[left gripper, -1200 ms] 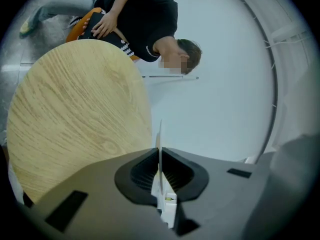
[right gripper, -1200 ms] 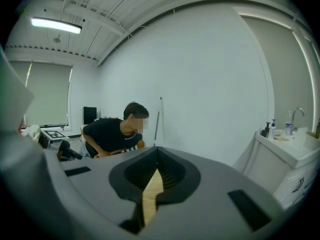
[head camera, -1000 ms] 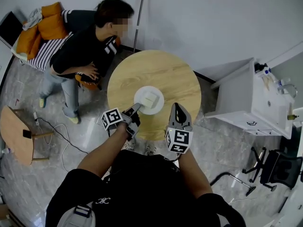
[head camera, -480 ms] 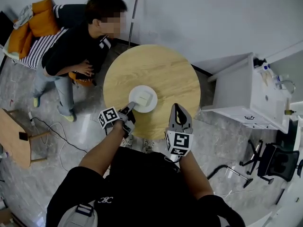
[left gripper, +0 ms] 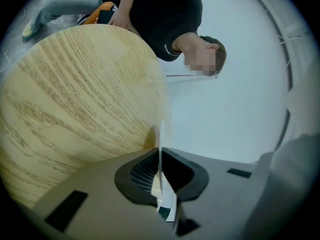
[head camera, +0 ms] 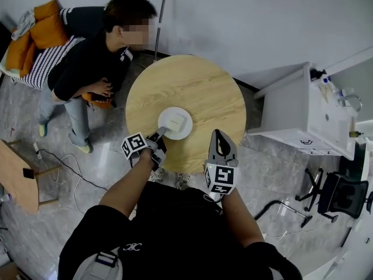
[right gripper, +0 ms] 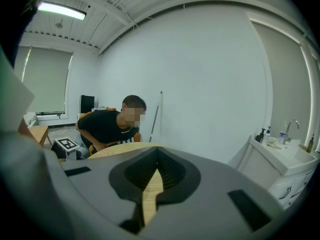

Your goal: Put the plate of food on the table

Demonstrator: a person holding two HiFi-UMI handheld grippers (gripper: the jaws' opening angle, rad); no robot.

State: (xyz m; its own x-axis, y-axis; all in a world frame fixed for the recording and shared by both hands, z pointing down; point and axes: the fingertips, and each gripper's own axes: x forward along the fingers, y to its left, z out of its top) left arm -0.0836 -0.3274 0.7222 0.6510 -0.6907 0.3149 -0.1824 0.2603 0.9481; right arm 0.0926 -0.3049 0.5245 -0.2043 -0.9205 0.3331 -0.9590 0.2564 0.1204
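A white plate [head camera: 175, 123] is seen over the near part of the round wooden table [head camera: 198, 89], with a pale square piece of food [head camera: 177, 121] lying on it; whether the plate rests fully on the wood cannot be told; its near-left rim is pinched by the left gripper [head camera: 161, 133], and in the left gripper view the jaws are pressed onto that rim, which is shown edge-on as a thin white line [left gripper: 160, 149] between them, with the table top [left gripper: 75, 109] spread out to the left; the right gripper [head camera: 218, 135] is held to the right of the plate, over the near edge of the table and apart from the plate; its jaws are brought together with nothing between them, only a thin sliver of wood being visible through the slit; a seated person [head camera: 96, 60] is seen at the far left of the table; a white cabinet [head camera: 291, 118] stands to the right.
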